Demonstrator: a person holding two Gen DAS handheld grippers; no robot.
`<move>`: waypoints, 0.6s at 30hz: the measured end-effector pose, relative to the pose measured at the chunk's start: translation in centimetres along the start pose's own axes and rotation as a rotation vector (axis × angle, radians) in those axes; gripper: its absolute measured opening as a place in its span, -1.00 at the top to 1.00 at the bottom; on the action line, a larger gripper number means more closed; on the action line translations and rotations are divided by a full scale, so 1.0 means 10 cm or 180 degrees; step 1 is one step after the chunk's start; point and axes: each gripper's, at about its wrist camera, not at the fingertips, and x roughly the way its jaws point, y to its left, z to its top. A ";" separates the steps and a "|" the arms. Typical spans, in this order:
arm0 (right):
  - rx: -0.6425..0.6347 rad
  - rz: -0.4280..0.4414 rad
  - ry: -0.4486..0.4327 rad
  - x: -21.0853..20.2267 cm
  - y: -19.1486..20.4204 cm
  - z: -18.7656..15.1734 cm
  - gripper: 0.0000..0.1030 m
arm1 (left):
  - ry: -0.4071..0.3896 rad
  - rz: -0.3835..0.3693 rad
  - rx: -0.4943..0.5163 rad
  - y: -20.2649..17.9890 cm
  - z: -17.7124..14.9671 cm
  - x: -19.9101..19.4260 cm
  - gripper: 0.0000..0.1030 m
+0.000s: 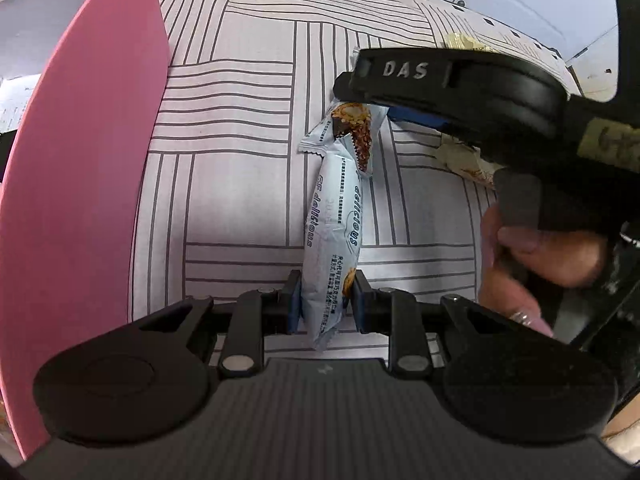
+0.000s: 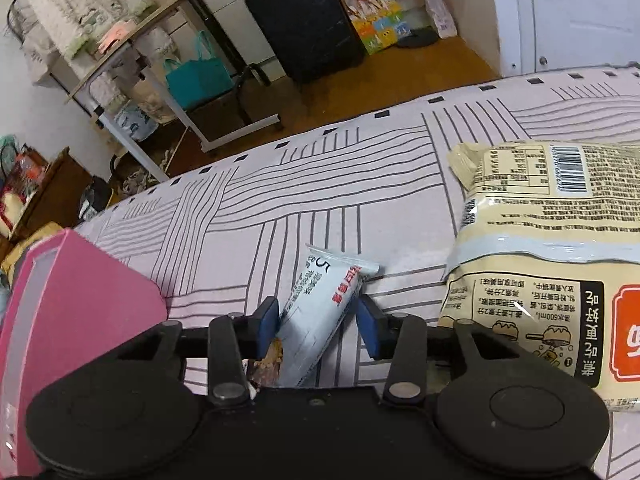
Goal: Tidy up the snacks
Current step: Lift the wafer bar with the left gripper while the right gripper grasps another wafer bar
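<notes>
A light blue snack bar point(image 1: 332, 216) lies lengthwise on the line-patterned cloth point(image 1: 240, 160). My left gripper point(image 1: 326, 300) is shut on its near end. The bar's far end, printed with a brown biscuit picture, reaches under my right gripper point(image 1: 372, 100), which comes in from the right with a hand point(image 1: 540, 248) on its trigger. In the right wrist view my right gripper point(image 2: 318, 326) is shut on a light blue snack bar point(image 2: 320, 308), both blue pads against the wrapper. I cannot tell whether this is the same bar.
A pink container point(image 1: 80, 200) point(image 2: 80, 300) stands close on the left. A large cream noodle pack point(image 2: 540, 260) lies to the right, with small cream packets point(image 1: 468, 160) beside it. Beyond the cloth's far edge are a black suitcase point(image 2: 304, 20) and a folding table point(image 2: 160, 20).
</notes>
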 end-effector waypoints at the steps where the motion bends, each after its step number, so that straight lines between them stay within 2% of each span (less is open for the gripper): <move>1: 0.0001 0.0008 0.0008 -0.03 -0.01 -0.01 0.22 | -0.0023 0.0026 0.0029 -0.03 -0.01 -0.01 0.54; 3: 0.0039 0.0049 -0.0014 -0.09 -0.03 -0.04 0.31 | -0.0069 0.0066 0.0076 -0.07 -0.05 -0.04 0.55; 9: -0.0032 0.0046 -0.0124 -0.38 -0.02 -0.07 0.35 | -0.0143 0.0180 0.0182 -0.14 -0.20 -0.15 0.56; 18: -0.0133 0.0058 -0.0220 -0.92 0.03 -0.06 0.35 | -0.0234 -0.0051 0.0138 -0.16 -0.55 -0.54 0.56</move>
